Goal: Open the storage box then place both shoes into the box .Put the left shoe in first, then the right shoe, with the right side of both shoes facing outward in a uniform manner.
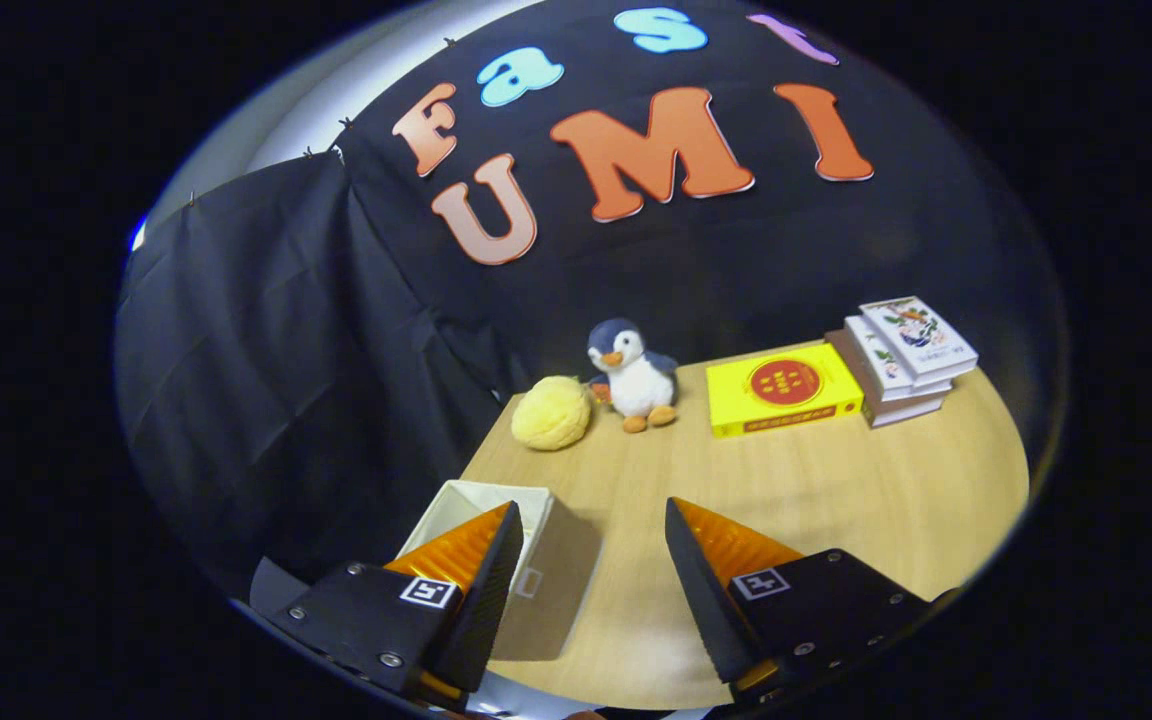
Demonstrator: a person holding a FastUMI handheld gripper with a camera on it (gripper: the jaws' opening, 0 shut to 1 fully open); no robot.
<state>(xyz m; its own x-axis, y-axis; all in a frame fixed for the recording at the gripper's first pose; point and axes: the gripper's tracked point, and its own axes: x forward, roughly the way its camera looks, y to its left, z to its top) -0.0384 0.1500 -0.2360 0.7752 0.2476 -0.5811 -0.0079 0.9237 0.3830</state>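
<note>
On the wooden tabletop [816, 500], near its left edge, sits the pale, square storage box [536, 560], partly behind the left finger. Along the far edge: a fuzzy yellow ball [551, 412], plush penguin [636, 375], flat yellow box [783, 390], stacked books [904, 360]. The tongs [591, 580] are spread wide, holding nothing.
</note>
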